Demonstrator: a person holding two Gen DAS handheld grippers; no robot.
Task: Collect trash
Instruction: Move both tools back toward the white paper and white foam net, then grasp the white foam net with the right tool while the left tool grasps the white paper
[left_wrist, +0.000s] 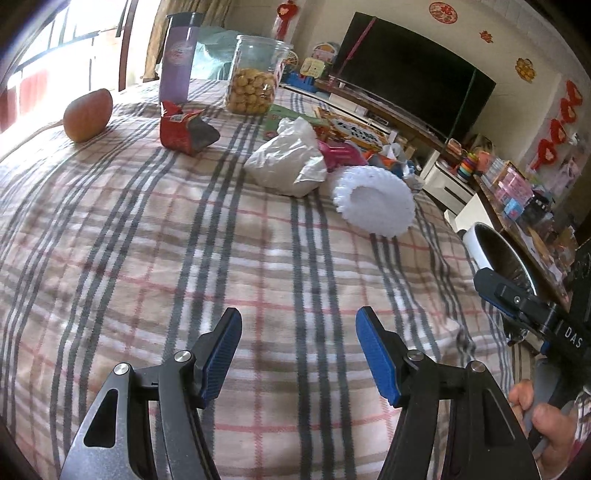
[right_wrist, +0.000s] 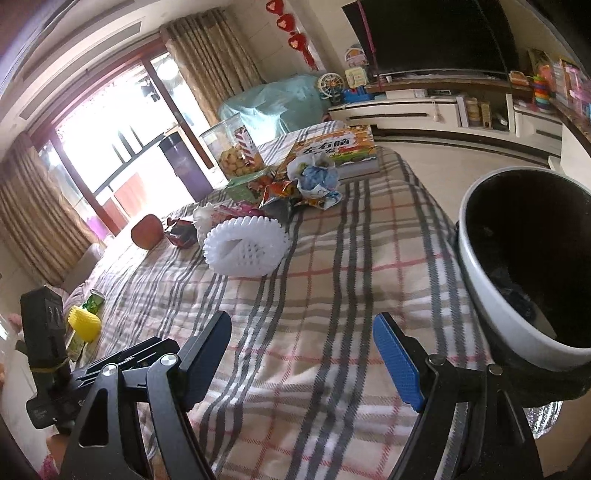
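We hold our left gripper (left_wrist: 298, 323) low over the plaid pink-and-grey tablecloth (left_wrist: 184, 258), its blue-padded fingers spread wide with nothing between them. Our right gripper (right_wrist: 303, 330) is likewise spread apart and empty, hovering above the same cloth.

The trash lies ahead of us: a white foam fruit net (left_wrist: 373, 201) rests on the cloth, just beside a crumpled white plastic bag (left_wrist: 286, 162), and a torn red snack wrapper (left_wrist: 184, 129) sits further left, near an orange-brown round fruit (left_wrist: 88, 115). A heap of colourful crumpled wrappers (right_wrist: 295, 184) lies beyond the net.

At the table's right edge we see the white-rimmed round bin with a dark inside (right_wrist: 524, 266), close beside our right gripper
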